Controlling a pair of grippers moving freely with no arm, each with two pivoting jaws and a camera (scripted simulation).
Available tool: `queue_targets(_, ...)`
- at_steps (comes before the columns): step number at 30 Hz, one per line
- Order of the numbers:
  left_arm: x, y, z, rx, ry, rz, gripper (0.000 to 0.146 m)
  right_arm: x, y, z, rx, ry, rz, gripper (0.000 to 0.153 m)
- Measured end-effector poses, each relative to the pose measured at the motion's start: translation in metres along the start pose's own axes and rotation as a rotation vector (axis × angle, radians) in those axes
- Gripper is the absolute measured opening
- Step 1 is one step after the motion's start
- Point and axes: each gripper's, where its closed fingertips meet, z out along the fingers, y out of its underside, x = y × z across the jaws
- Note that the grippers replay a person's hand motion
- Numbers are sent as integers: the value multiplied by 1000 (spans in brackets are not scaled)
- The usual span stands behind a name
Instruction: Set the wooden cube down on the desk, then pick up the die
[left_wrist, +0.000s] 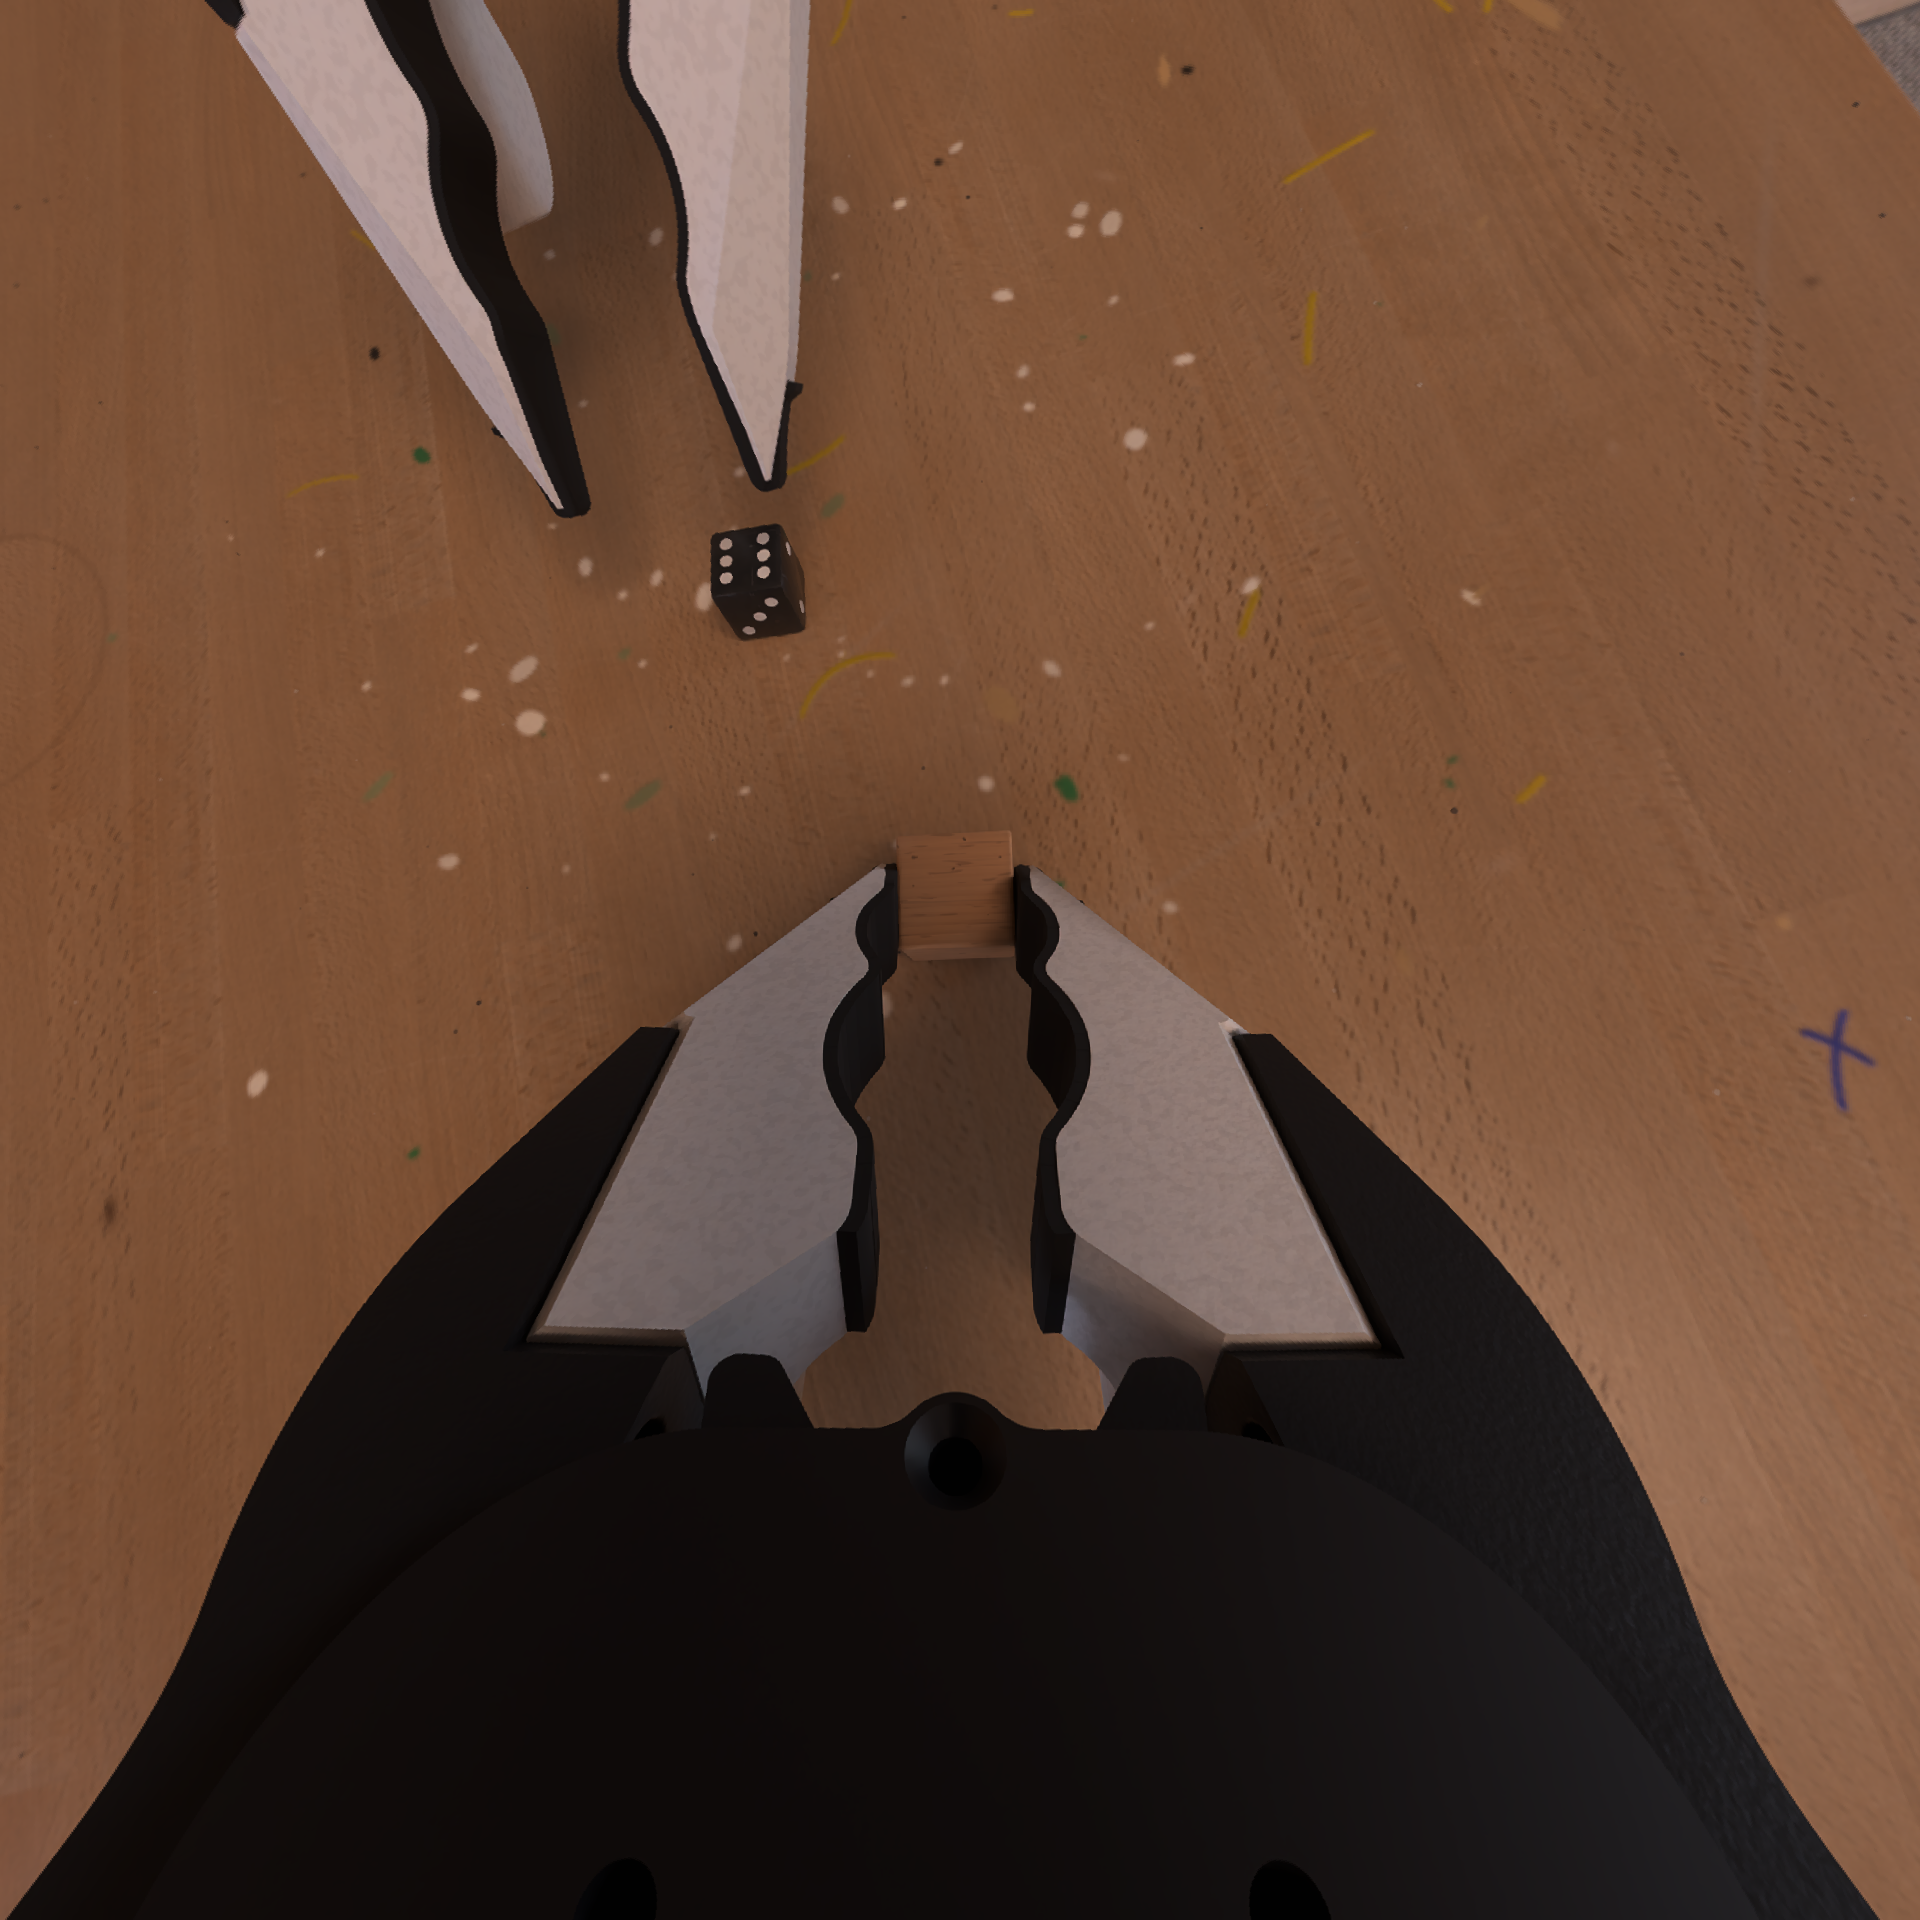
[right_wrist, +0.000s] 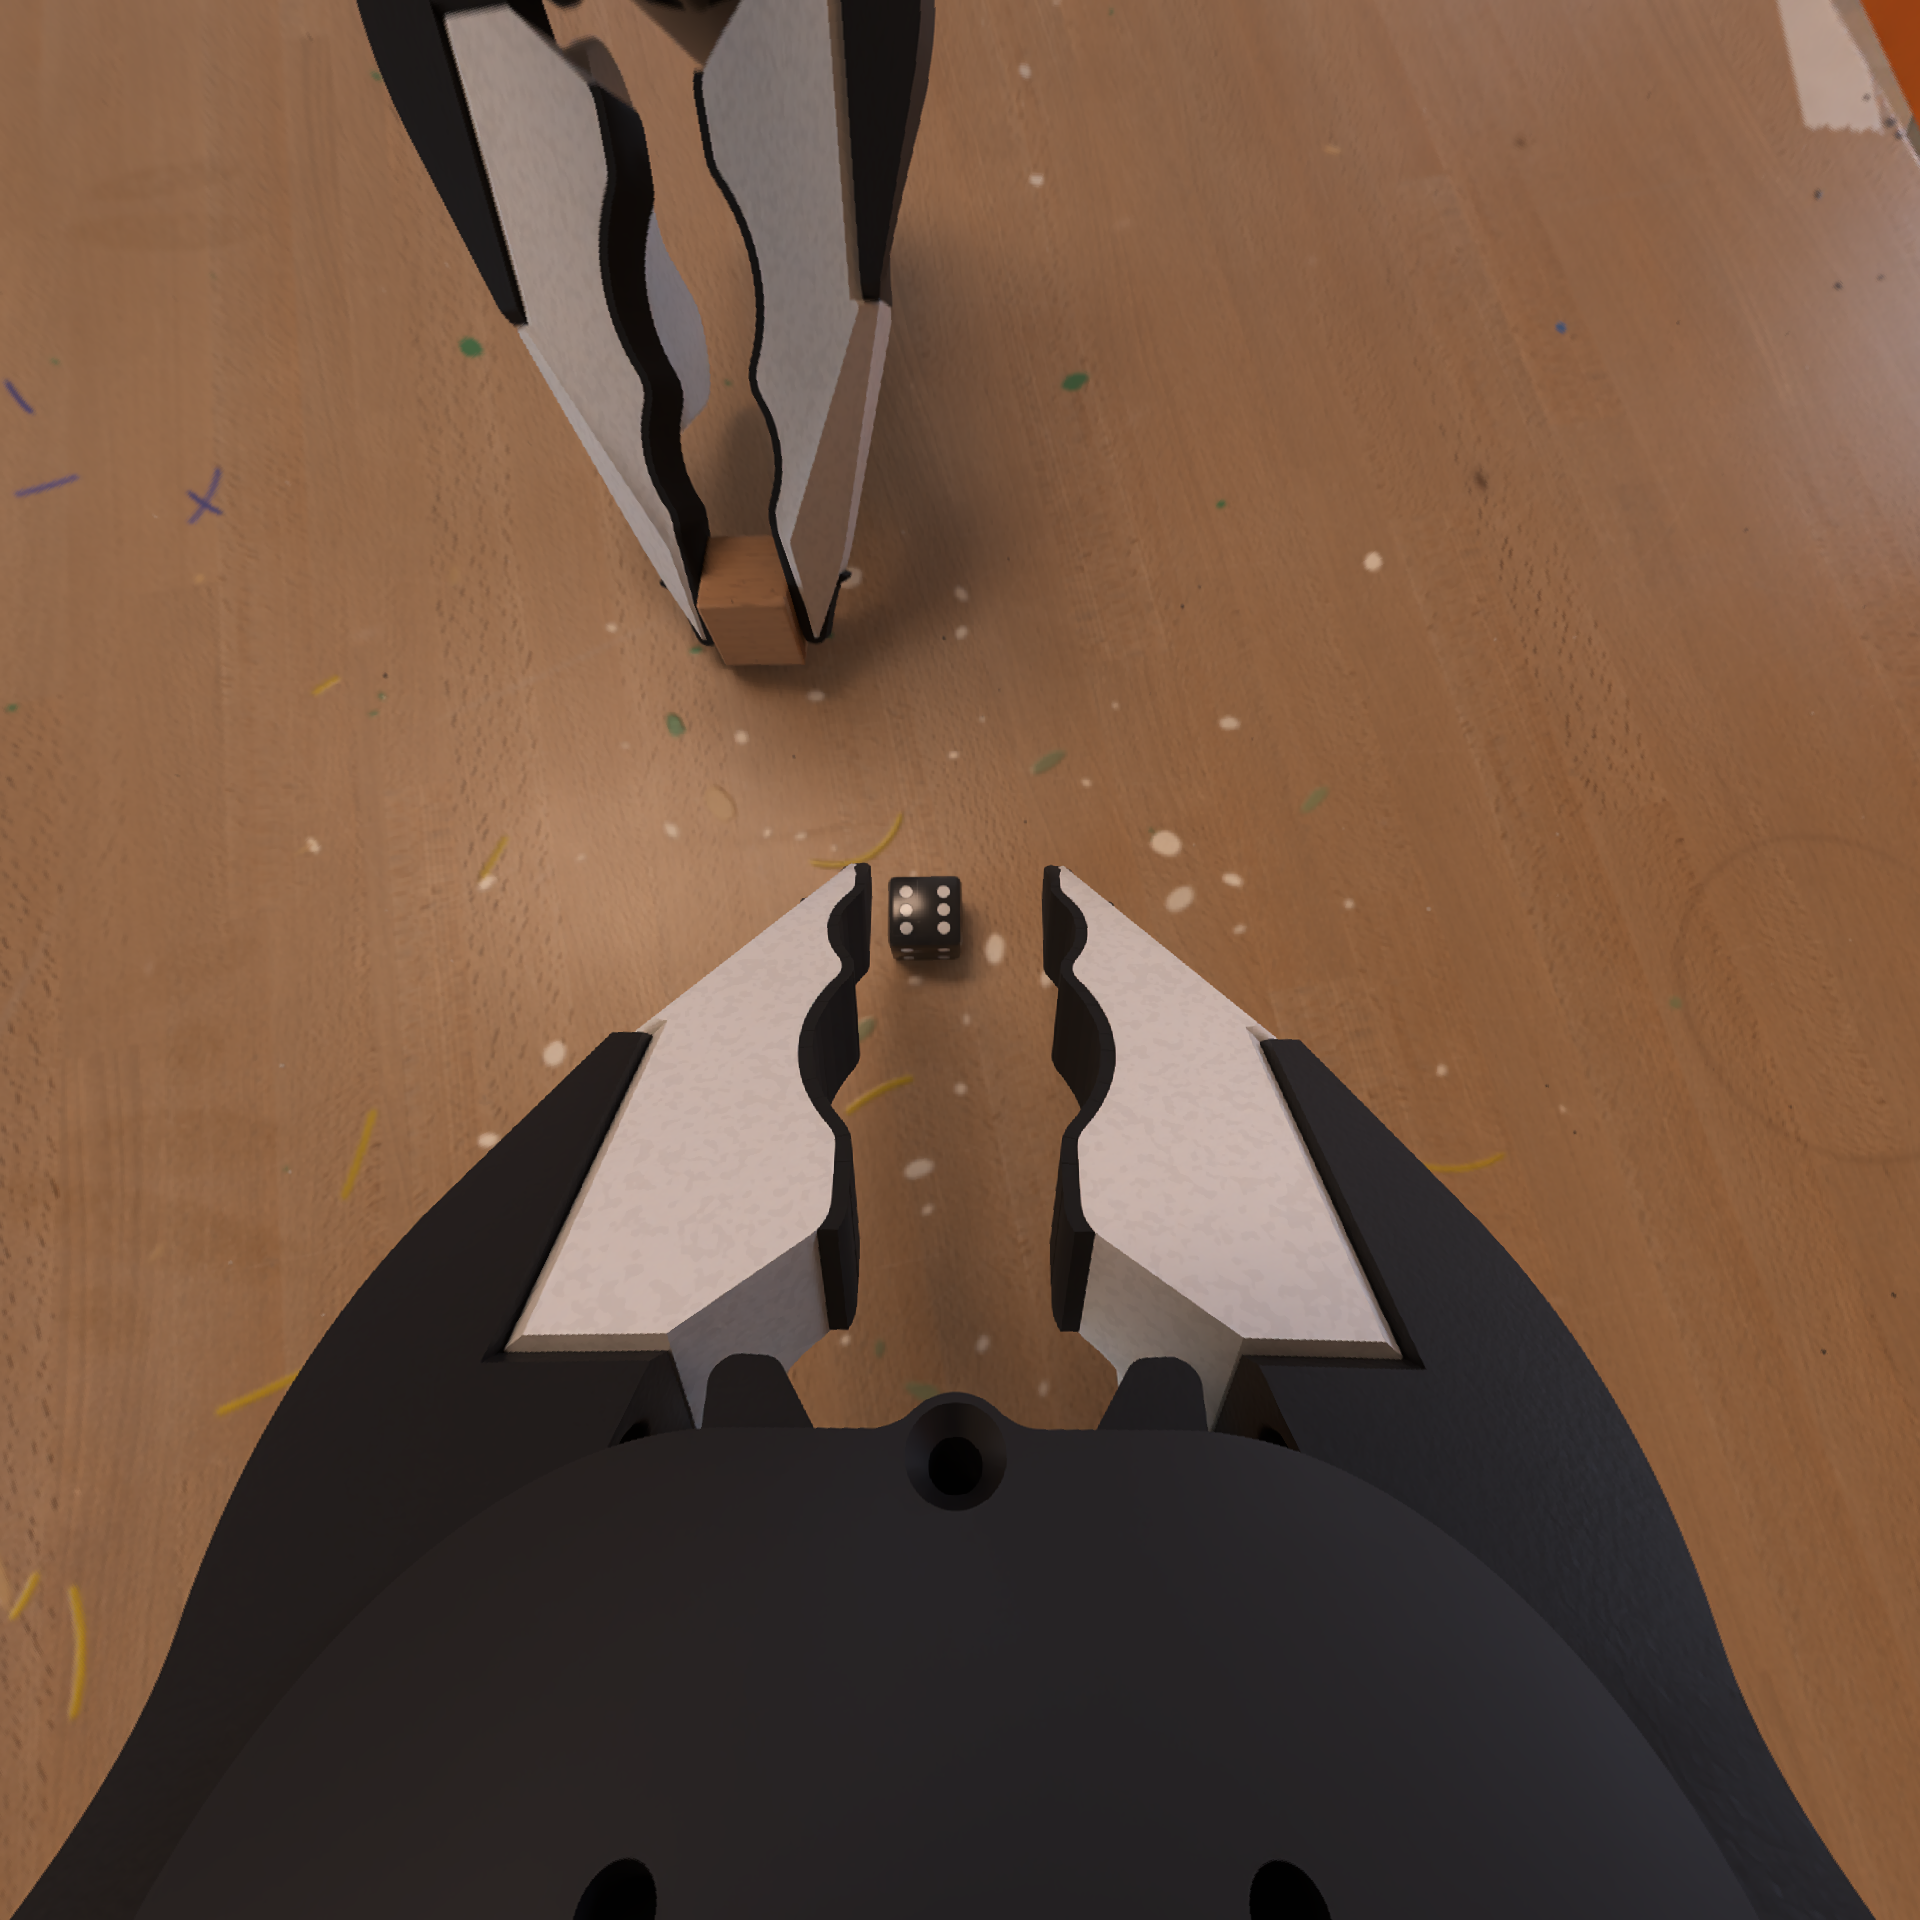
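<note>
We take the first step to be nearly finished: our left hand-held gripper (left_wrist: 954, 883) has its fingertips closed on the wooden cube (left_wrist: 954, 896), and in the right wrist view the cube (right_wrist: 750, 613) appears to sit low against the tabletop (right_wrist: 1455, 623), with a shadow tight beneath it, though we cannot tell for certain whether its base is touching. The jaws are narrowed only to the cube's width and press its two side faces. Our right hand-held gripper (right_wrist: 954, 896) is wide open and holds nothing; the die (right_wrist: 925, 916) lies on the tabletop between its fingertips, closer to the tip at 9 o'clock and with a clear gap to the one at 3 o'clock. From the left wrist view the die (left_wrist: 757, 580) lies toward 11 o'clock of the cube, well apart from it, with the right gripper's tips (left_wrist: 670, 499) just beyond it at 12 o'clock. In our judgement the next move calls for the left jaws to part and let the cube rest, then lift clear without dragging it. The right gripper should then shift slightly toward 9 o'clock to centre the die, settle low, and close evenly on two opposite faces. The die is small, so an uneven squeeze could push it sideways or spin it.
</note>
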Motion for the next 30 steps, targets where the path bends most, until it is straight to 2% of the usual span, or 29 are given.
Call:
queue_targets(14, -3, 1, 0, 11, 30, -49, 21, -6, 18, 14, -109, -9, -31, 37)
queue_targets(20, -7, 2, -1, 10, 28, -72, 28, -7, 19, 18, -122, -7, -37, 35)
queue_targets(24, -16, -7, -13, 104, -7, -124, 38, -8, 19, 19, -126, -4, -45, 34)
queue_targets(30, -27, -6, -29, 168, -65, -178, 38, -8, 20, 20, -136, 12, -61, 32)
